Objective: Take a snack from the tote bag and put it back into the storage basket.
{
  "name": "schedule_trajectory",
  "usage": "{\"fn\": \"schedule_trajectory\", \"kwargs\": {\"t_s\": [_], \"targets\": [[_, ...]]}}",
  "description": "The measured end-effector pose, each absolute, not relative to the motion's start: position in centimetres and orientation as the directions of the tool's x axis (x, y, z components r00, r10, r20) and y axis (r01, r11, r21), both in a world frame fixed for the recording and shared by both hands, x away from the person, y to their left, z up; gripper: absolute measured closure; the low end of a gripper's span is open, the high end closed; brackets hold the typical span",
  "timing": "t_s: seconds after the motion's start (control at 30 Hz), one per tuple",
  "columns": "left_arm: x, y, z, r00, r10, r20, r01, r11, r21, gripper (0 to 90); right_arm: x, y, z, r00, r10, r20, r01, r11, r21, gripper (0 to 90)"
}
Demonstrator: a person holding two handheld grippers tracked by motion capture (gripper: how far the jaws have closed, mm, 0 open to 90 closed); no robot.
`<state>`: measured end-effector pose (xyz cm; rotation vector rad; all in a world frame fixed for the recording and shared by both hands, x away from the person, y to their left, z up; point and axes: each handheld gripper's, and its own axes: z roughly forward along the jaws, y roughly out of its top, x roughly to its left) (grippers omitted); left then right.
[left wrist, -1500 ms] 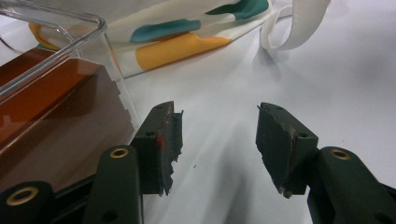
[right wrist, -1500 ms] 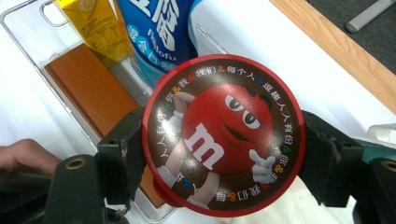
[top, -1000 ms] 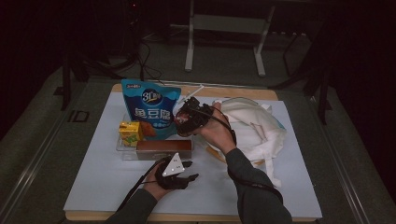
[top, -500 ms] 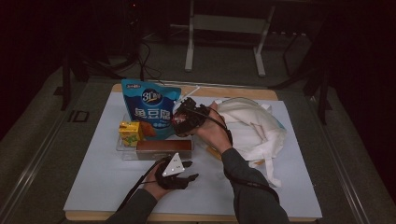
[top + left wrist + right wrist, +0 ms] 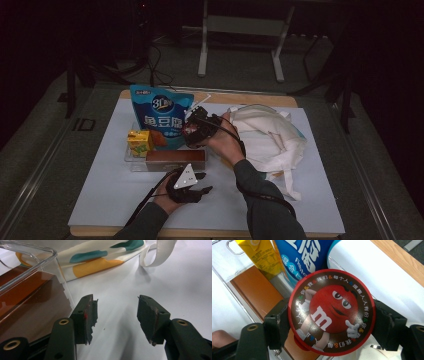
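Round M&M's tin (image 5: 332, 312) pinched in right tool (image 5: 331, 322), edged slightly toward clear tray (image 5: 234, 287) since a second ago, likely leaving or entering; left tool (image 5: 116, 315) spread, empty on desk (image 5: 120, 195).

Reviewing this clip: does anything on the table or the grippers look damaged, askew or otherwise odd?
Yes: the left gripper has worn pads, their lining torn and ragged at the edges. Its jaws stand open over bare table. Otherwise nothing stands out; the right gripper holds the round M&M's tin squarely.
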<state>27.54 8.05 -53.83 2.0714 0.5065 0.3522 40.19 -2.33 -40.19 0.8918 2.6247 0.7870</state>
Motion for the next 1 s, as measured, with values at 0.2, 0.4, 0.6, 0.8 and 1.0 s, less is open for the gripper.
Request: {"fn": "schedule_trajectory", "kwargs": {"t_s": [0.2, 0.4, 0.6, 0.8, 1.0], "targets": [[27.5, 8.1, -53.8, 0.873, 0.485, 0.048, 0.215, -0.472, 0.855, 47.5, 40.3, -2.1, -40.7, -0.775, 0.627, -0.076, 0.483, 0.666, 0.568, 25.8], [27.6, 8.1, -53.8, 0.873, 0.485, 0.047, 0.215, -0.471, 0.856, 47.5, 40.5, -2.1, -41.1, -0.765, 0.639, -0.080, 0.489, 0.657, 0.573, 25.8], [27.5, 8.0, -53.8, 0.873, 0.485, 0.047, 0.216, -0.471, 0.856, 47.5, 40.7, -2.1, -41.4, -0.754, 0.653, -0.070, 0.501, 0.641, 0.581, 25.8], [27.5, 8.0, -53.8, 0.873, 0.486, 0.047, 0.215, -0.471, 0.856, 47.5, 40.7, -2.2, -42.0, -0.749, 0.659, -0.070, 0.508, 0.639, 0.578, 25.8], [27.5, 8.0, -53.8, 0.873, 0.485, 0.048, 0.215, -0.471, 0.855, 47.5, 40.9, -2.4, -42.3, -0.737, 0.672, -0.066, 0.519, 0.626, 0.582, 25.8]]}}
